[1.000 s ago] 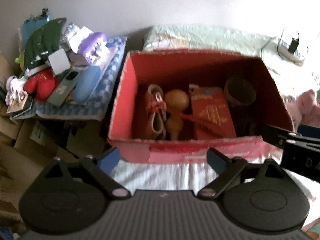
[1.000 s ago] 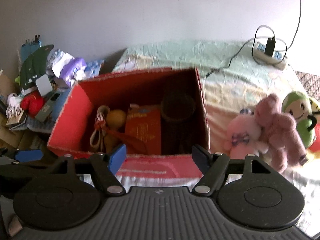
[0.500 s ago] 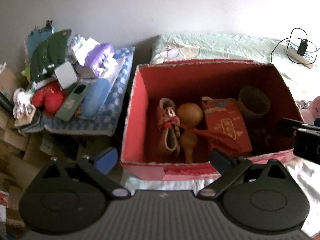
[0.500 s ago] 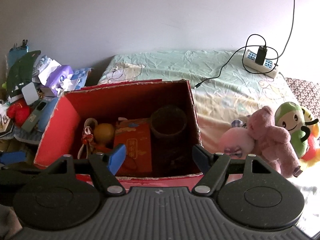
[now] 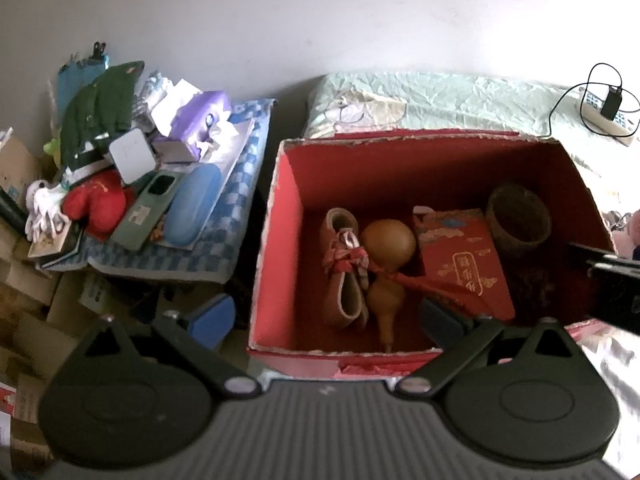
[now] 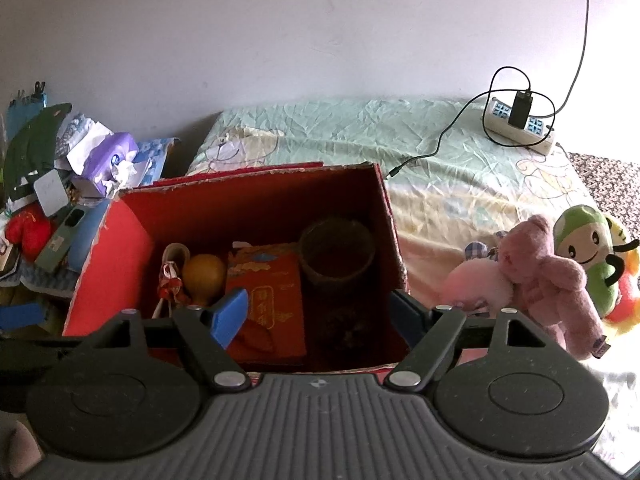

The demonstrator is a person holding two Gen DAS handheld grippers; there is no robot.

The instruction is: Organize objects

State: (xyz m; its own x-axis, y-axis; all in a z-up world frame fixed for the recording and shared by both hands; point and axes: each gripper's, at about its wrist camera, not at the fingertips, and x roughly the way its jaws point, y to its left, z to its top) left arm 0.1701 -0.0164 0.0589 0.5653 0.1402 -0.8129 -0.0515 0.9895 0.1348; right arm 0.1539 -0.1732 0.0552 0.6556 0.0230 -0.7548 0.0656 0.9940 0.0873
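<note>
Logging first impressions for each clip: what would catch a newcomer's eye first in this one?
The open red box on the bed dominates both views; inside, left to right, lie a small shoe, a tan gourd, a red packet and a dark round pot. Right of the box, plush toys cluster, a pink bear foremost. Left of it rises a cluttered heap on checked cloth.

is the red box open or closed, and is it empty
Open and not empty: the red box has no lid on top, and a gourd, red packet and brown cup sit inside.
</note>
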